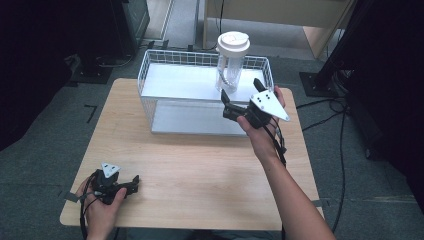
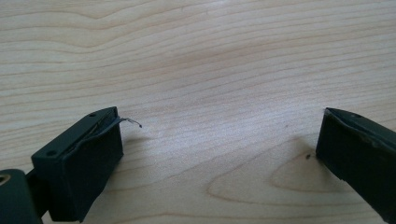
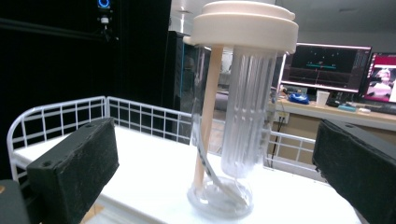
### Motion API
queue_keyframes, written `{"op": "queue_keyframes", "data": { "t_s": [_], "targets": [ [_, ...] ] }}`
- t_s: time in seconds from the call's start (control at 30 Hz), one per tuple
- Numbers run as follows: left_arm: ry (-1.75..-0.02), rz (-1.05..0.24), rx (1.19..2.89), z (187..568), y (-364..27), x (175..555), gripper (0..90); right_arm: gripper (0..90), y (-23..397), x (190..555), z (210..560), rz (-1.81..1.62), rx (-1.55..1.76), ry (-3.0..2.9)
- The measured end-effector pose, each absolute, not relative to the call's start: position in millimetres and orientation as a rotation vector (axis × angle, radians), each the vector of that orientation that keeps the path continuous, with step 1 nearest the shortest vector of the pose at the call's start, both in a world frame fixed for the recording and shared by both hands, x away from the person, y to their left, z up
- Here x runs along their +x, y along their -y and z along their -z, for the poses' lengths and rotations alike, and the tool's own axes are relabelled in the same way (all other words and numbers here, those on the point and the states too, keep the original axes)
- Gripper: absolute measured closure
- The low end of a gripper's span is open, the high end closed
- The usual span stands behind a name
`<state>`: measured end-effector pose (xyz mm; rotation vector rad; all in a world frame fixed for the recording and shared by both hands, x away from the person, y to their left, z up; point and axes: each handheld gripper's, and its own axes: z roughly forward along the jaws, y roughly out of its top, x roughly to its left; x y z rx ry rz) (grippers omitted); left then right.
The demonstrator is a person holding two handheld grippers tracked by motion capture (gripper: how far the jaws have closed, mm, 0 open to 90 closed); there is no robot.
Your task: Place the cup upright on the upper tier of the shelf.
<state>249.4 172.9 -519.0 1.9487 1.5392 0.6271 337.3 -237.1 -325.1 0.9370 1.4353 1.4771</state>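
A clear plastic bottle (image 1: 230,70) with a wide cream lid stands upright on the top shelf of a white wire rack (image 1: 150,60). My right gripper (image 1: 242,92) is held open just in front of the bottle, pointing at it. In the right gripper view the bottle (image 3: 238,140) stands between and beyond the two jaws, untouched, with a straw and a ribbed inner tube inside it. My left gripper (image 1: 134,184) rests low near the table's front left corner. It stands open over bare wood (image 2: 210,93) with nothing between its fingers.
The wire rack has a raised mesh rim and a lower shelf (image 1: 195,120) facing me, at the back of the wooden table (image 1: 200,165). Cables (image 1: 340,125) and dark stands lie on the floor to the right. Monitors (image 3: 327,67) glow in the background.
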Motion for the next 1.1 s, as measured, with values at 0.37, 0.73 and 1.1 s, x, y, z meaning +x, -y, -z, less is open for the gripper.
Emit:
{"op": "queue_keyframes", "data": {
  "t_s": [0.37, 0.73, 1.1],
  "targets": [
    [-1.539, -0.627, 1.949, 519, -173, 249, 1.0, 0.4, 252, 311, 342, -1.496, 0.926, -1.437],
    [-1.539, -0.627, 1.949, 519, -173, 249, 1.0, 0.4, 274, 292, 368, -1.479, 0.986, -1.430],
    [-1.540, -0.626, 1.949, 519, -173, 249, 1.0, 0.4, 295, 276, 398, -1.444, 1.053, -1.431]
  ]
}}
